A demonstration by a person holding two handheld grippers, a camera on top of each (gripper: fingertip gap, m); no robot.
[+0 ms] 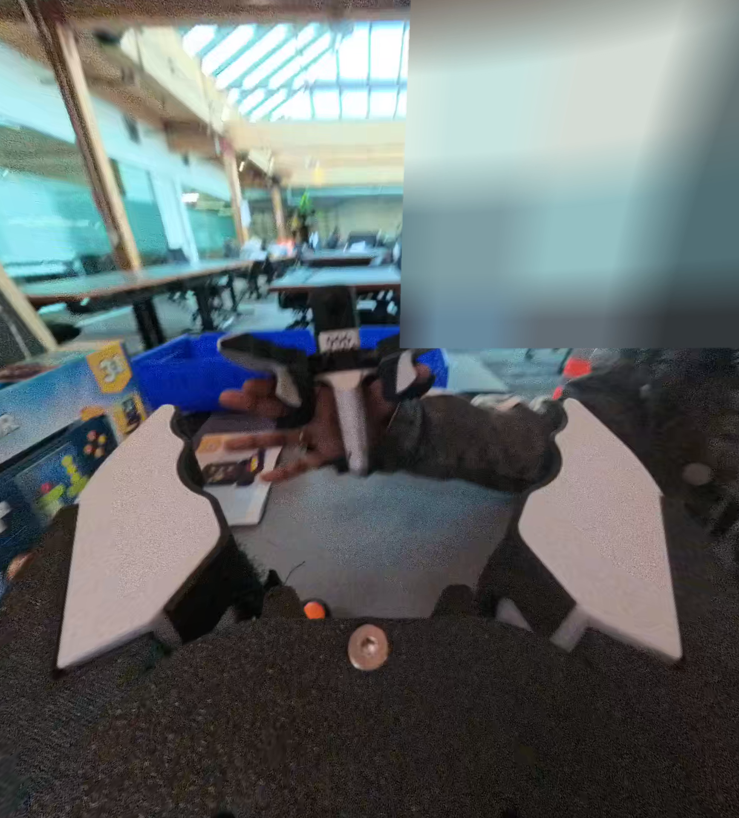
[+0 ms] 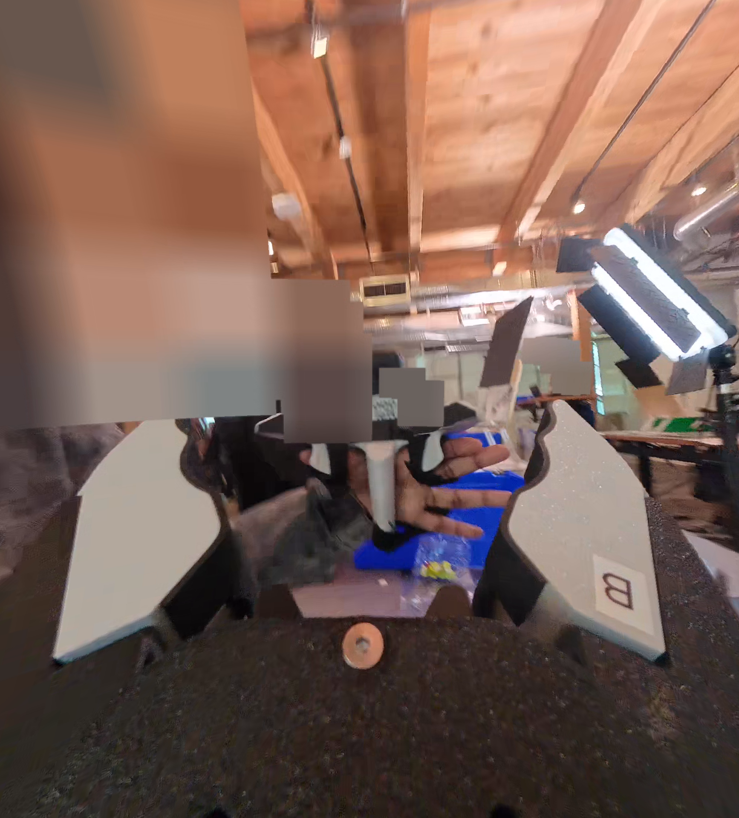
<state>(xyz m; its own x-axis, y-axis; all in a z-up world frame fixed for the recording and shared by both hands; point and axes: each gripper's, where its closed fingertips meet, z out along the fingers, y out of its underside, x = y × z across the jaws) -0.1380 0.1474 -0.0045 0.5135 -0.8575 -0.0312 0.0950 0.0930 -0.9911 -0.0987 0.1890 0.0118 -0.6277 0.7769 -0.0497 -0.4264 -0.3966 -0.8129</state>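
Note:
My left gripper (image 1: 367, 411) is wide open and empty, held above a grey table (image 1: 372, 544). It faces my right gripper (image 1: 341, 389), which a hand (image 1: 297, 447) with spread fingers holds by its grey handle. In the right wrist view my right gripper (image 2: 356, 418) is wide open and empty. It faces the left gripper (image 2: 381, 464), held by the other hand (image 2: 443, 500). A clear bag of small yellow pieces (image 2: 436, 569) lies on the table below it, in front of a blue bin (image 2: 447, 531).
A large blue toy-brick box (image 1: 27, 442) stands at the left, with a booklet (image 1: 235, 469) on the table beside it. A blue bin (image 1: 190, 372) stands behind. A dark sleeve (image 1: 469, 438) crosses the table. A light panel on a stand (image 2: 655, 301) is at the right. Across from one pair of fingers to the other is roughly 9 cm.

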